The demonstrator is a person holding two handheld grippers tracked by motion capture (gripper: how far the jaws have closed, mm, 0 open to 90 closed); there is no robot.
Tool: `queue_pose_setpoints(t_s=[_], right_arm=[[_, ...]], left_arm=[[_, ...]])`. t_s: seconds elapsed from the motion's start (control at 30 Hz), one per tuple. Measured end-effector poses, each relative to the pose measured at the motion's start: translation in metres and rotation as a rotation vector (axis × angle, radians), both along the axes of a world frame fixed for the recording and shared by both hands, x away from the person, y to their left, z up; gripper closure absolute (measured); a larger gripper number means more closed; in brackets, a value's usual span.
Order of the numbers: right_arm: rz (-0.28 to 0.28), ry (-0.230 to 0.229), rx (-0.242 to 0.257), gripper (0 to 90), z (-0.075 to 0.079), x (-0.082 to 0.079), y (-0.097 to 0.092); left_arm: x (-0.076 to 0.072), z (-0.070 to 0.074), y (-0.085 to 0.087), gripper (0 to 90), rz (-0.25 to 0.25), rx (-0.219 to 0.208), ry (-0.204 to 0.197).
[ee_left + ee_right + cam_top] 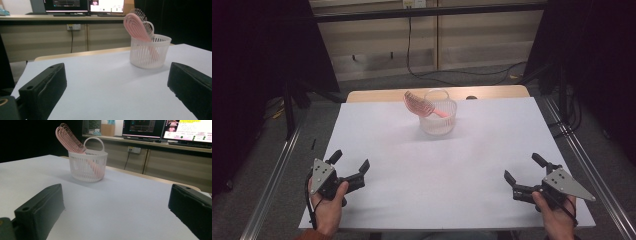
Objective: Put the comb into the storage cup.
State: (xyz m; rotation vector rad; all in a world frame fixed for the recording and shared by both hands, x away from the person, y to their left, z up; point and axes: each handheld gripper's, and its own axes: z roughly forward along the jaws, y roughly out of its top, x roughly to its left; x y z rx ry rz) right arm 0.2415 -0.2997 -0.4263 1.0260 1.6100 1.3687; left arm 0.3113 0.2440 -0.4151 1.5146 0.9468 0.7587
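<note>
Hairbrush (419, 104) leaning in basket (438, 120), far table side — left tongs (350, 162), right tongs (522, 168) both apart, empty.

Even, soft overhead light on white table (422, 165), no hard glare; surroundings dim, near-black at sides. Faint soft shadow under basket (149, 51) in both gripper views. High view low-res, slightly grainy, mild wide-angle bend at edges. Gripper views: near jaws big & blurred, mid-distance sharp enough, monitors (172, 128) in bkgd bright, a bit blown out
</note>
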Motion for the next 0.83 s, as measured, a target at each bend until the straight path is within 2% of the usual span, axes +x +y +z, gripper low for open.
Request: queue_pose_setpoints(t_s=[0.23, 0.4, 0.57, 0.83], right_arm=[[-0.004, 0.000, 0.000, 0.0, 0.000, 0.000, -0.001], [-0.004, 0.000, -0.001, 0.0, 0.000, -0.001, 0.000], [-0.004, -0.001, 0.003, 0.0, 0.000, -0.001, -0.001], [-0.003, -0.003, 0.002, 0.0, 0.000, 0.000, -0.001]], left_arm=[[-0.008, -0.003, 0.005, 2.4, 0.009, 0.018, 0.017], [-0.016, -0.005, 0.006, 2.4, 0.048, 0.054, 0.005], [-0.015, -0.006, 0.005, 2.4, 0.044, 0.026, 0.040], [-0.014, -0.003, 0.003, 2.3, 0.024, 0.010, 0.035]])
